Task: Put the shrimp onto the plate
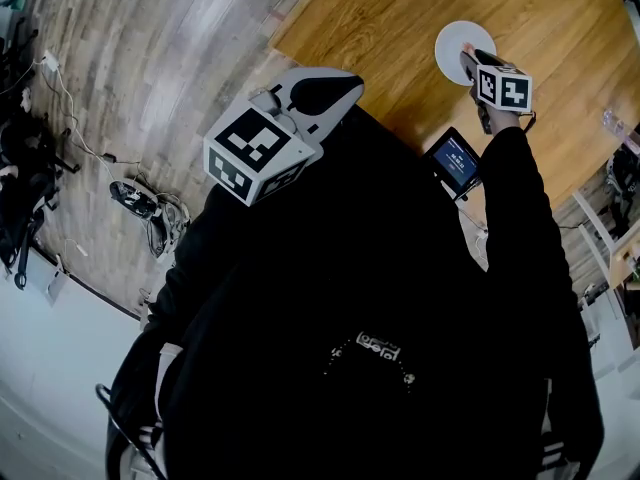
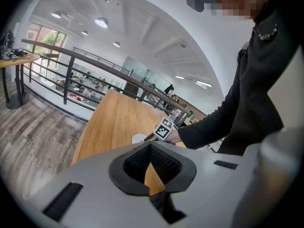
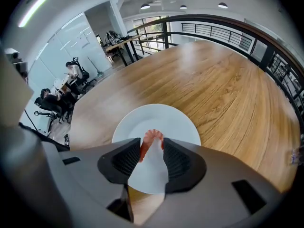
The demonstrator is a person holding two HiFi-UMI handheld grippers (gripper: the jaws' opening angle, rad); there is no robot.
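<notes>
A curled orange-pink shrimp (image 3: 151,137) sits pinched between the tips of my right gripper (image 3: 152,144), just above the white round plate (image 3: 161,115). In the head view that gripper (image 1: 470,63) hovers over the near edge of the plate (image 1: 455,38) on the wooden table (image 1: 390,18). My left gripper (image 1: 352,89) hangs off the table's near-left corner, over the person's dark clothing. Its jaws meet at the tips with nothing between them (image 2: 151,145). From the left gripper view I see the plate (image 2: 138,138) and the right gripper (image 2: 164,128) far off.
A small device with a lit blue screen (image 1: 456,160) lies at the table's near edge, below the right arm. Cables and gear (image 1: 142,201) lie on the grey plank floor at left. A dark railing (image 3: 266,46) borders the table's far side.
</notes>
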